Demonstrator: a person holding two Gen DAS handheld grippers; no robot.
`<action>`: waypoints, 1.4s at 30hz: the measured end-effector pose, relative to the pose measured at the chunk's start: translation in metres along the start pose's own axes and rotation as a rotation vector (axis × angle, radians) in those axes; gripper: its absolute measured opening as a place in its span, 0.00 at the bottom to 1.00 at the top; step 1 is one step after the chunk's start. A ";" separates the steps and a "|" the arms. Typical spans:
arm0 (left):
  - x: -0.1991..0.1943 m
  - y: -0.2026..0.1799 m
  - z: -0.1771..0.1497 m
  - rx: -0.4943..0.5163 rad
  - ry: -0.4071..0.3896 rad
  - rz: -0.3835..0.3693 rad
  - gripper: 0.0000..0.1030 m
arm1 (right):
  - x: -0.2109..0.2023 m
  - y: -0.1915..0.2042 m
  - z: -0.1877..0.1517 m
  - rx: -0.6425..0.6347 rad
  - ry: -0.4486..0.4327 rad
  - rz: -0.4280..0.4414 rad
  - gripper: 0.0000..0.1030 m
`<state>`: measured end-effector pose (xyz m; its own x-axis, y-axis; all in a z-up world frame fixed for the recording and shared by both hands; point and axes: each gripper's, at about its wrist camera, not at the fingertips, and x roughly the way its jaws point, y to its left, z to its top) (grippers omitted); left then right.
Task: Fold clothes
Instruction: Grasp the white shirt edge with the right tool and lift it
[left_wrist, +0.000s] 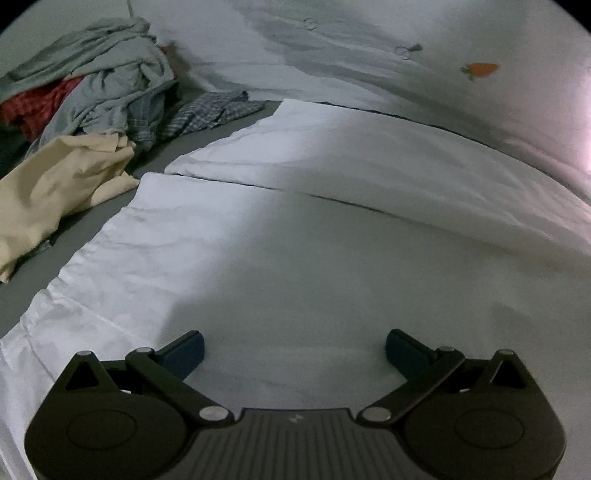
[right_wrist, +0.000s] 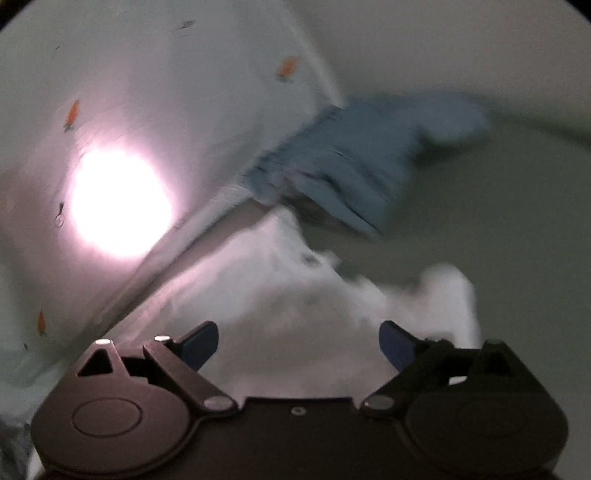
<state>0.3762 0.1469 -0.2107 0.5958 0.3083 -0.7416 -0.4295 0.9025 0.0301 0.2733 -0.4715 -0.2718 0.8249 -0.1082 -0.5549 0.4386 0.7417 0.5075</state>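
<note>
A white garment lies spread flat on a grey surface, with one part folded over along a crease. My left gripper is open and empty, low over the garment's near part. In the blurred right wrist view, my right gripper is open and empty over crumpled white cloth. A light blue garment lies beyond it.
A pile of unfolded clothes sits at the far left, with a cream garment and a checked one. A white sheet with orange carrot prints lies behind; it also shows in the right wrist view with a bright glare.
</note>
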 end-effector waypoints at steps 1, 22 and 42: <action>-0.002 0.001 -0.003 -0.001 -0.005 -0.004 1.00 | -0.010 -0.007 -0.006 0.013 0.002 -0.016 0.92; -0.009 0.004 -0.022 -0.001 -0.092 -0.011 1.00 | -0.044 -0.043 -0.061 0.576 -0.007 0.279 0.06; -0.066 0.106 -0.047 -0.140 0.018 -0.100 0.99 | -0.065 -0.048 -0.084 0.394 0.043 0.013 0.06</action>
<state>0.2596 0.2081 -0.1894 0.6287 0.2121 -0.7482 -0.4596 0.8774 -0.1376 0.1688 -0.4445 -0.3151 0.8193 -0.0658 -0.5696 0.5380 0.4314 0.7242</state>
